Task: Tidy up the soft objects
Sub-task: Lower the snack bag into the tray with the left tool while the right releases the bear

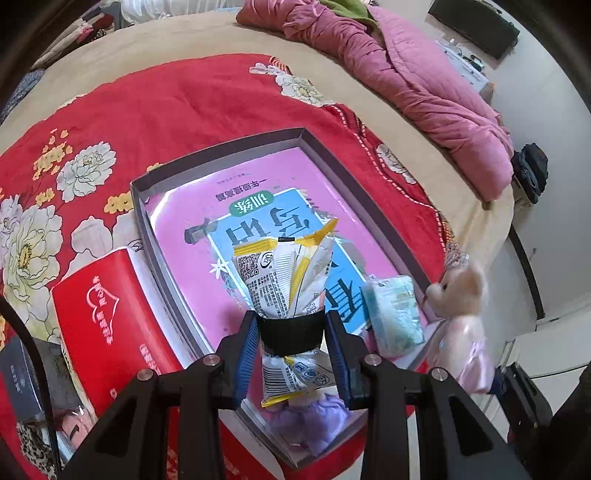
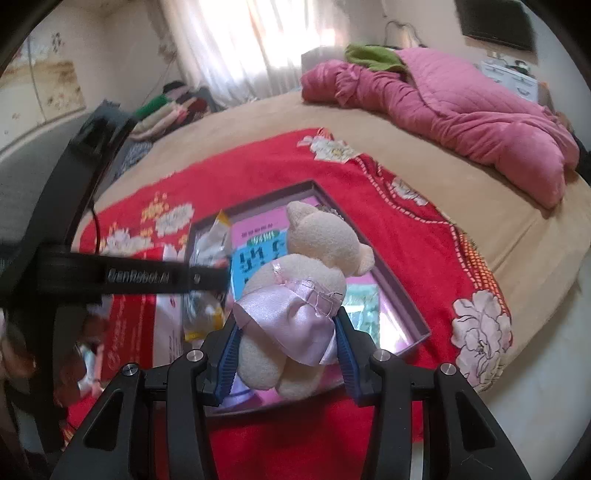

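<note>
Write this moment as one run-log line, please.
left fingers: gripping yellow-white snack packet | right fingers: gripping beige plush bear | both above grey box

A lived-in home bedroom is shown. A wide bed is covered with a tan sheet, over which a red floral blanket is spread and a rumpled pink quilt is heaped. A curtained window is seen behind, folded clothes are stacked alongside, and a dark screen is mounted on the wall.
</note>
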A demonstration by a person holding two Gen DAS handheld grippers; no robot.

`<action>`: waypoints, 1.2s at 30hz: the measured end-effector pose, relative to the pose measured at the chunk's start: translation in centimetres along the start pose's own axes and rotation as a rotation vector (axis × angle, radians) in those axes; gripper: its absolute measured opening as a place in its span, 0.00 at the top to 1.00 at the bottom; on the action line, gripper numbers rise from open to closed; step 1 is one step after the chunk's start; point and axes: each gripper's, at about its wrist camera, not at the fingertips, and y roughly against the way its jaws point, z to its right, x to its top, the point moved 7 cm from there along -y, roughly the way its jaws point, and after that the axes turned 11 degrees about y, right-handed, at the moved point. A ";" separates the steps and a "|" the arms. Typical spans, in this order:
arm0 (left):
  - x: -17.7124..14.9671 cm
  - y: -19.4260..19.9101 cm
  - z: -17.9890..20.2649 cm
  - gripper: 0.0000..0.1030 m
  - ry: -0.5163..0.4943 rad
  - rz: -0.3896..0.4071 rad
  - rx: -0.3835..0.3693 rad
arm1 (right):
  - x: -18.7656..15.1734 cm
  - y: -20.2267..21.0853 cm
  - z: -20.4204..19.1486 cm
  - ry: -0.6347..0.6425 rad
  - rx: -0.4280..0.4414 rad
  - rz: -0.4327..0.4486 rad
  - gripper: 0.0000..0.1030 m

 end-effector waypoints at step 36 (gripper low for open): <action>1.5 -4.5 -1.4 0.64 -0.079 -0.060 0.191 | -3.4 -6.5 -0.7 0.051 -0.032 -0.167 0.50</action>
